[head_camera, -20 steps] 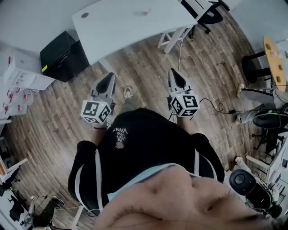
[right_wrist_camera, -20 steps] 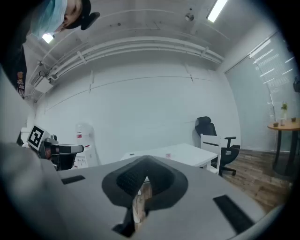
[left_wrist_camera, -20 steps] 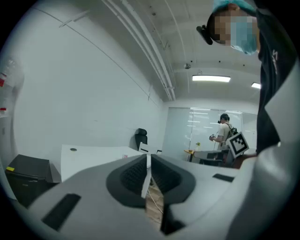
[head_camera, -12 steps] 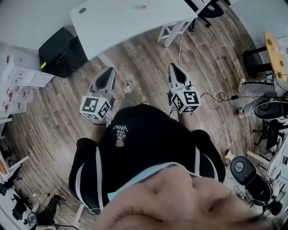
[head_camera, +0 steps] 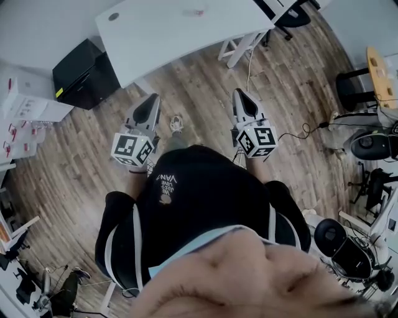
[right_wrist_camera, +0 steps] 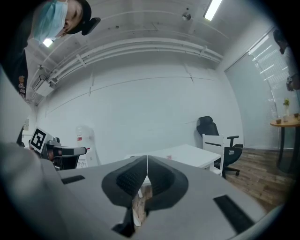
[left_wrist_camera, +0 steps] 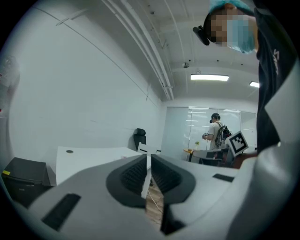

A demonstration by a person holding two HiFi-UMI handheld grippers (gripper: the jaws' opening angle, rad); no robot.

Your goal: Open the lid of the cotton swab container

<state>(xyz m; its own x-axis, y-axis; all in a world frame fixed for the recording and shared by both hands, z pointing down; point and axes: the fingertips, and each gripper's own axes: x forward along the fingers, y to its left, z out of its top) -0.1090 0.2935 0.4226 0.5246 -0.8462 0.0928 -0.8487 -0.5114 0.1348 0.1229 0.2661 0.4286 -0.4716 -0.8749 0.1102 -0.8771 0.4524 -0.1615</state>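
Note:
A small pink-and-white object (head_camera: pixel 198 11), too small to identify, lies on the far part of the white table (head_camera: pixel 168 34); in the right gripper view it shows as a pink speck (right_wrist_camera: pixel 168 157). My left gripper (head_camera: pixel 151 100) and right gripper (head_camera: pixel 240 97) are held side by side at waist height over the wooden floor, pointing at the table and well short of it. In the left gripper view the jaws (left_wrist_camera: pixel 149 158) are shut with nothing between them. The right gripper's jaws (right_wrist_camera: pixel 147 160) are likewise shut and empty.
A black cabinet (head_camera: pixel 84 74) stands left of the table, with white boxes (head_camera: pixel 25 99) beyond it. A black office chair (head_camera: pixel 292 18) and white chair (right_wrist_camera: pixel 220 150) sit at the table's right end. Cables (head_camera: pixel 292 133) lie on the floor. Another person (left_wrist_camera: pixel 216 133) stands far off.
The head view has shifted a little; both grippers keep their places and stay shut.

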